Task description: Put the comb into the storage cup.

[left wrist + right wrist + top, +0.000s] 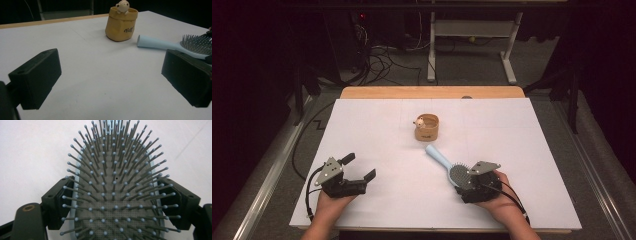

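Observation:
A light blue hairbrush (447, 166) lies with its handle pointing toward the table's far side and its grey bristled head (115, 192) toward me. My right gripper (464, 179) is shut on the brush head, its jaws pressing on both sides of it. The brush (175, 45) also appears at the right of the left gripper view. A tan pouch (427, 128) with a small bear figure (122, 6) at its rim stands mid-table beyond the brush. My left gripper (360, 167) rests at the near left, open, with nothing between its fingers (37, 77).
A white sheet (377, 130) covers the table, with a wooden edge (432, 92) at the far side. Beyond it are a dark floor with cables (382, 60) and a white desk frame (472, 45).

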The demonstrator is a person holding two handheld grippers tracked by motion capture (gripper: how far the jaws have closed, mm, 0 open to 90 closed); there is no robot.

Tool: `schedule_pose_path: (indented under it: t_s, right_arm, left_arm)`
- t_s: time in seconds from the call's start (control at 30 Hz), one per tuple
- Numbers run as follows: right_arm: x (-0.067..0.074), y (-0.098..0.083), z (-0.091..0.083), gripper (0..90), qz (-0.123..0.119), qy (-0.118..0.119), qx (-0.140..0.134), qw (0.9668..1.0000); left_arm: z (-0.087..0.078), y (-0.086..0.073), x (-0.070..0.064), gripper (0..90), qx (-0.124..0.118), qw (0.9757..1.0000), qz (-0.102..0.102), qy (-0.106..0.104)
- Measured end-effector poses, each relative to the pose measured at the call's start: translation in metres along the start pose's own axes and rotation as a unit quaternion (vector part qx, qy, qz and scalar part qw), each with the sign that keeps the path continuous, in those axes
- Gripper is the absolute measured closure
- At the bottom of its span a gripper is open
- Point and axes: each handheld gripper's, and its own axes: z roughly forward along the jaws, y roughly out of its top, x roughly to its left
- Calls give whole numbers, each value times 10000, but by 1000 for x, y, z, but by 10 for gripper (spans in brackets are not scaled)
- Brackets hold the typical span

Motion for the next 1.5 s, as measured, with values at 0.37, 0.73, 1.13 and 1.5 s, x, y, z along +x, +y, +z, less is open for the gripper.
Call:
schedule_pose_path:
  t_s: [0.37,0.73,1.13,1.5]
  right_arm:
    - [-3,-7,0,200,134,70,-166,9997]
    - [-2,-10,1,100,257,85,-231,9994]
    - [-6,-12,-24,3,701,57,-1256,9896]
    - [-8,-22,-33,3,769,-55,-1469,9862]
  left_arm:
    - [0,-1,-2,27,-64,10000,47,8]
    - [0,-1,-1,32,-55,10000,64,15]
    - [-2,1,0,41,-9,10000,13,-9]
    - [-1,1,-1,16,-62,10000,52,-5]
